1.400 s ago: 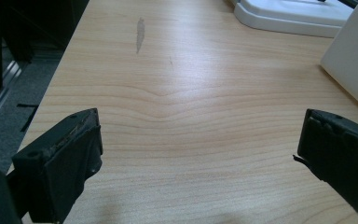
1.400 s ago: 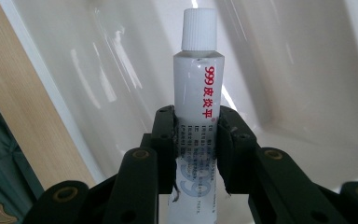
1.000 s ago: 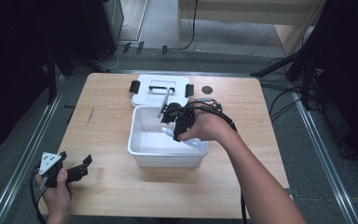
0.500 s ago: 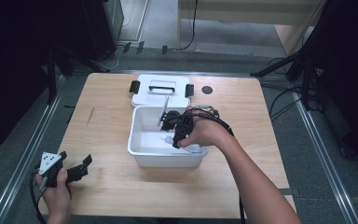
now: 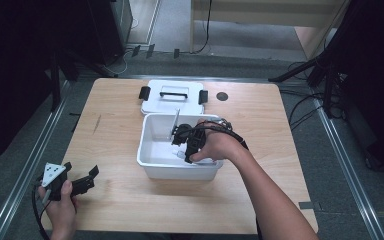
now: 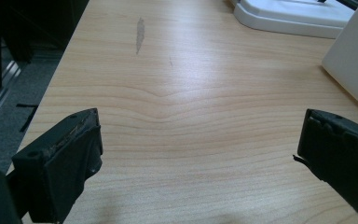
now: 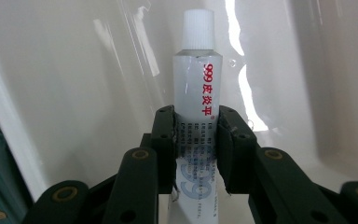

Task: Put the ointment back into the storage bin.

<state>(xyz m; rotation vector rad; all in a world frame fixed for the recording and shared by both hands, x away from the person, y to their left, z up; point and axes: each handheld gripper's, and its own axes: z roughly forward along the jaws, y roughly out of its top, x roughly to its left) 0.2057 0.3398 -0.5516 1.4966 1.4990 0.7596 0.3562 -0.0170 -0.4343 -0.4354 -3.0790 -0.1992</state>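
Near edge of the wooden table (image 5: 120,150): the left gripper (image 5: 82,181) rests low at the front left corner, held in the person's left hand (image 5: 60,202). Its jaws stand wide apart with nothing between them, only bare wood grain seen past them in the left gripper view (image 6: 200,154). A grey scuff mark (image 6: 140,33) sits on the tabletop ahead of it.

Mid-table: a white plastic bin (image 5: 152,167), open-topped, rectangular. The person's right hand (image 5: 217,146) reaches into it from the right side, holding the right gripper (image 5: 187,145) down inside the bin.

In the right gripper view, the jaws are clamped on a white ointment tube (image 7: 198,93), pads pressing its lower body from both sides. The tube has red Chinese lettering with "999" and a ribbed white cap (image 7: 198,29) pointing away from the gripper. Glossy white bin wall (image 7: 74,70) is behind it. Whether the tube touches the bin floor I cannot tell.

Beyond the bin: its white lid (image 5: 172,102), lying flat, just behind the bin, with black side latches and a handle on top. A small dark round spot (image 5: 222,96) lies on the table to the lid's right.
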